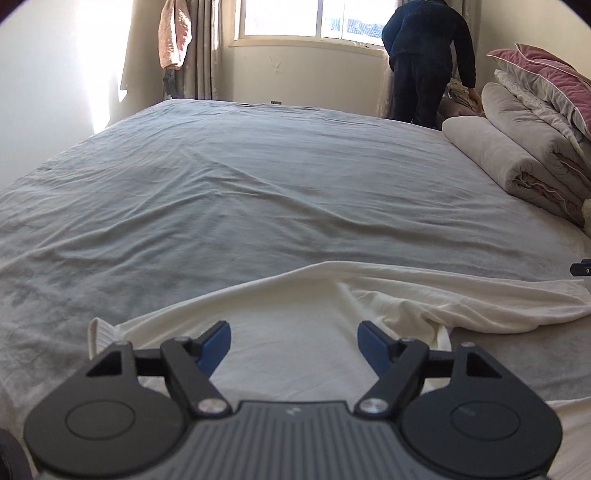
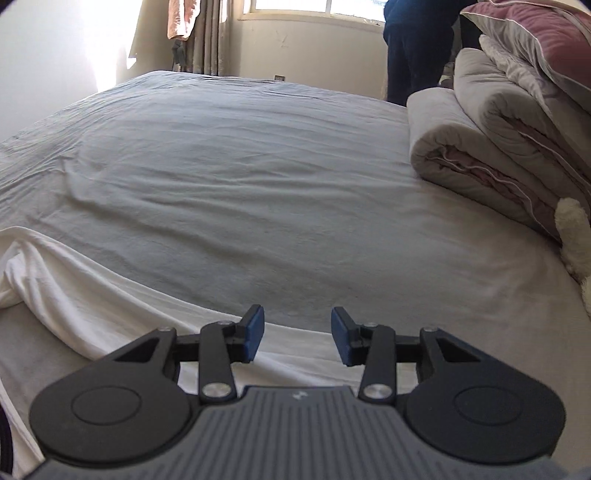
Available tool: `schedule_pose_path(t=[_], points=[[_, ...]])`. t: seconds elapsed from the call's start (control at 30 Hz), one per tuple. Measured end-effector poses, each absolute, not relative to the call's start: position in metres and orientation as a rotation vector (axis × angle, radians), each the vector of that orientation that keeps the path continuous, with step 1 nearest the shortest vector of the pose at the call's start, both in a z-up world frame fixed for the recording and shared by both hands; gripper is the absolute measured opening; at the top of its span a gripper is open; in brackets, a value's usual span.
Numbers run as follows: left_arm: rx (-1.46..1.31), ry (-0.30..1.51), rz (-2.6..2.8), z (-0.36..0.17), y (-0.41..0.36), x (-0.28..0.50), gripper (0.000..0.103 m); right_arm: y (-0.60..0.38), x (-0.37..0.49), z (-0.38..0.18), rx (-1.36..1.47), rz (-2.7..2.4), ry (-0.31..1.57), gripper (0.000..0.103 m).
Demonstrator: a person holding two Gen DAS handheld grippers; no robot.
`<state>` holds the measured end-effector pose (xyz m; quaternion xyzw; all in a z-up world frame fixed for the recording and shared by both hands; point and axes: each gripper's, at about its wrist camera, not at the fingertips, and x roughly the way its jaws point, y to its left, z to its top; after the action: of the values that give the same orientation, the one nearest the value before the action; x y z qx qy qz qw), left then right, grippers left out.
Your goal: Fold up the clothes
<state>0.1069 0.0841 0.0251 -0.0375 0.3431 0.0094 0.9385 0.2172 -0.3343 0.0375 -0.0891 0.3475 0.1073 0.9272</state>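
white garment (image 1: 295, 354) lies under the wide-open, empty left gripper (image 1: 294, 341); only the right view shows the open, empty right gripper (image 2: 297, 336).

A home bedroom: bed (image 1: 258, 177), folded quilts (image 2: 498, 147), curtained window (image 1: 306, 18).

No readable text, label or number anywhere.

Cream-white garment (image 1: 303, 295), plain grey bedsheet (image 1: 221, 184), blue-padded black gripper (image 1: 294, 345), pink-and-grey quilts (image 2: 517, 122)
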Motion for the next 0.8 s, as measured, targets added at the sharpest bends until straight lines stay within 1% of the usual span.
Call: schedule_pose_path(t=[0.1,0.23,0.37,0.47,0.57,0.6,0.63,0.7,0.73,0.77,0.8], points=[[-0.058,0.717,-0.033,0.023,0.058,0.126,0.071,-0.368,0.221,0.031,-0.123,0.192,0.713,0.043],[0.025,0.706,-0.113,0.024,0.015,0.147,0.07,-0.406,0.221,0.017,0.001,0.194,0.69,0.043],[0.127,0.679,-0.211,0.024,-0.033,0.174,0.07,-0.419,0.225,0.003,0.091,0.247,0.662,0.043],[0.158,0.701,-0.303,0.018,-0.065,0.199,0.07,-0.412,0.228,-0.007,0.088,0.28,0.641,0.043],[0.229,0.725,-0.375,0.005,-0.094,0.221,0.066,-0.407,0.224,-0.016,0.045,0.274,0.603,0.042],[0.255,0.733,-0.392,0.001,-0.1,0.227,0.063,-0.408,0.223,-0.017,0.043,0.278,0.591,0.039],[0.276,0.741,-0.408,-0.003,-0.103,0.231,0.059,-0.41,0.221,-0.018,0.053,0.29,0.585,0.03],[0.314,0.757,-0.44,-0.01,-0.109,0.238,0.055,-0.415,0.221,-0.018,0.075,0.305,0.58,0.019],[0.312,0.759,-0.456,-0.011,-0.109,0.239,0.049,-0.417,0.221,-0.018,0.082,0.31,0.579,0.014],[0.299,0.767,-0.477,-0.011,-0.108,0.24,0.045,-0.417,0.221,-0.017,0.08,0.315,0.577,0.012],[0.278,0.78,-0.5,-0.01,-0.107,0.241,0.031,-0.416,0.22,-0.016,0.07,0.319,0.573,0.007]])
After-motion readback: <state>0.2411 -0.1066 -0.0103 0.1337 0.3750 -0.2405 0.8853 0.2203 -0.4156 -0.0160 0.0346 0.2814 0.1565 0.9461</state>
